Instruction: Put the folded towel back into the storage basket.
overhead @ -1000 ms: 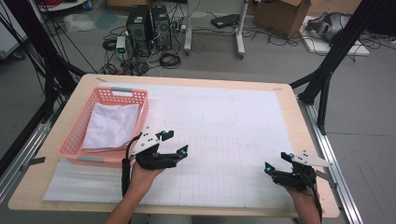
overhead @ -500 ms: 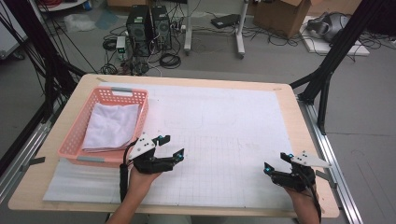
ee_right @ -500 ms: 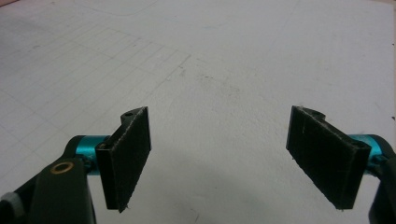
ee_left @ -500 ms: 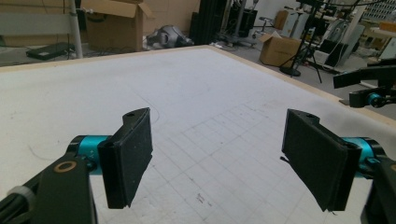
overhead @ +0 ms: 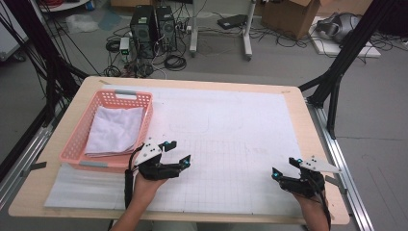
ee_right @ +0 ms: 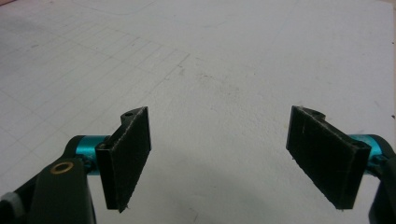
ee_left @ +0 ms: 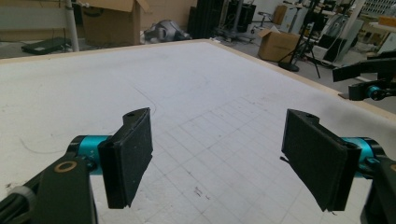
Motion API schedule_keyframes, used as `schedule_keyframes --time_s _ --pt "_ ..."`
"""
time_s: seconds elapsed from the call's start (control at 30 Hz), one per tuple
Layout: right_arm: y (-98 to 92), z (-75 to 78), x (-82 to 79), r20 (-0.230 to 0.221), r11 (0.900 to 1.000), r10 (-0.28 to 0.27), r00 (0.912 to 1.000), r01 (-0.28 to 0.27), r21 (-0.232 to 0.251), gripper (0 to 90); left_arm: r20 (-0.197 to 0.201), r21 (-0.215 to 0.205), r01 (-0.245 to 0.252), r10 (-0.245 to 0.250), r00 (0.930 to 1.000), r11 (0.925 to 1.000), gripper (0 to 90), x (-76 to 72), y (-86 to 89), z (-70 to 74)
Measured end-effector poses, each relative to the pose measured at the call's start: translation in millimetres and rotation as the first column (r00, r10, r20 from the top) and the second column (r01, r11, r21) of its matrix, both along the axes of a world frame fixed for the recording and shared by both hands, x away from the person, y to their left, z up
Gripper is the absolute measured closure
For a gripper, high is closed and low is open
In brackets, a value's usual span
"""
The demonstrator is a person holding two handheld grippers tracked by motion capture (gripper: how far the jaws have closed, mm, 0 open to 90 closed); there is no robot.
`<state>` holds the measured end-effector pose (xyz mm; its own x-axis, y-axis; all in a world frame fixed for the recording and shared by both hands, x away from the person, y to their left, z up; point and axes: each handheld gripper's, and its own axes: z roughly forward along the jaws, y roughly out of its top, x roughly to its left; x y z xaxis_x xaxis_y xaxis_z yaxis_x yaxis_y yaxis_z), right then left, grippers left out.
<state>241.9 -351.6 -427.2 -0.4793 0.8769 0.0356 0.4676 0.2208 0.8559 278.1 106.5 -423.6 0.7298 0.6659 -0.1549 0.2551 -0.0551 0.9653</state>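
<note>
Sliding slightly back toward the person, the left gripper (overhead: 175, 155) hangs beside the basket (overhead: 77, 147) of folded cloth (overhead: 115, 131), jaws apart and empty; the right gripper (overhead: 286, 167) rests likewise.

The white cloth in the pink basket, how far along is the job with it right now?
Looks done: the white cloth lies folded inside the pink basket at the table's left. In hand: nothing; the left gripper and right gripper both stand open and empty over the white mat, the left one just beside the basket. Left: hard to judge; no other loose item lies on the mat.
</note>
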Motion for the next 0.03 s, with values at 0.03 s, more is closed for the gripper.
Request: schedule_keyframes --time_s 0.03 --pt "-0.1 -0.1 0.1 0.001 1.0 -0.001 1.0 0.001 0.002 20.9 0.0 0.0 0.0 0.0 1.0 1.0 24.9 0.0 0.0 0.0"
